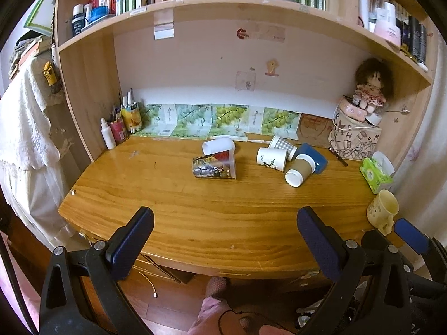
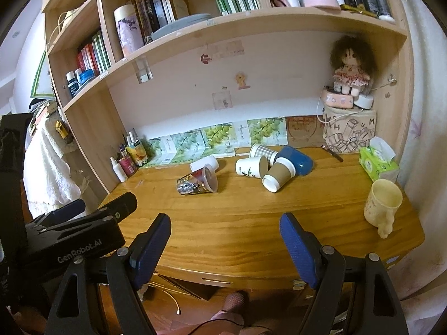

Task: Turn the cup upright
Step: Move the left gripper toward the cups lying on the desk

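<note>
Several cups lie on their sides on the wooden desk (image 1: 195,212): a printed clear cup (image 1: 214,164) (image 2: 197,182), a white cup (image 1: 218,145) behind it, a white paper cup with a drawing (image 1: 271,158) (image 2: 251,167), a checked cup (image 1: 282,143), a brown cup with a white lid (image 1: 299,169) (image 2: 278,174) and a blue cup (image 1: 314,157) (image 2: 296,160). A cream mug (image 1: 382,211) (image 2: 382,204) stands upright at the right edge. My left gripper (image 1: 225,224) and right gripper (image 2: 225,230) are open and empty over the desk's front edge, well short of the cups.
A green tissue pack (image 1: 375,171) and a printed bag with a doll (image 1: 367,86) stand at the back right. Bottles and pens (image 1: 120,125) stand at the back left. A bookshelf (image 1: 223,2) hangs over the desk. My left gripper's body shows in the right wrist view (image 2: 75,231).
</note>
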